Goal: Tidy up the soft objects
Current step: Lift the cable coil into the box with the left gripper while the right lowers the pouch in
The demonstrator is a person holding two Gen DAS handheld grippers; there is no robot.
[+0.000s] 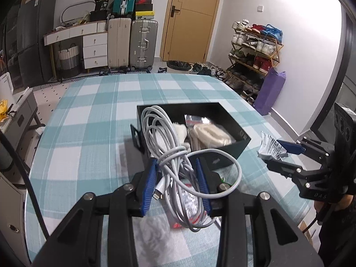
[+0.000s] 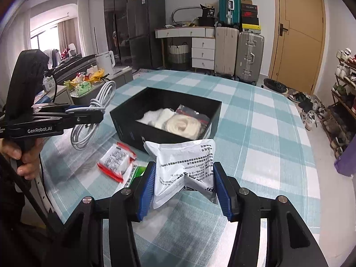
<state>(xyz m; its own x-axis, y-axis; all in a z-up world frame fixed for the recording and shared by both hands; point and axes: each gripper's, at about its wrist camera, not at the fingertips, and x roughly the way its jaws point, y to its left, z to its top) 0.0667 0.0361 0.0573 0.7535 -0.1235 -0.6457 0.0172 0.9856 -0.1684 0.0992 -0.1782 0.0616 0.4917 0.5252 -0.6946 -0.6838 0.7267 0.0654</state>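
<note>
The left hand-held gripper [image 1: 175, 166], grasping the coiled white cable [image 1: 171, 155], and the right hand-held gripper [image 2: 184, 178], clamping the crumpled grey printed pouch [image 2: 184, 166], needed lowering fully inside the open black box [image 2: 213, 109] before release.

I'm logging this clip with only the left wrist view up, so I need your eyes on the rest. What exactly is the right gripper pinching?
Observer: The right gripper is shut on a white printed packet, folded between the blue pads.
Operator: In my view the cable covers the table under the left gripper. What lies there?
Observer: A red-and-white sachet lies flat on the checked cloth, beside the near wall of the black box.
Operator: Does the cable touch the table?
Observer: No. The white cable hangs from the left gripper, its lowest loop clear of the cloth.
</note>
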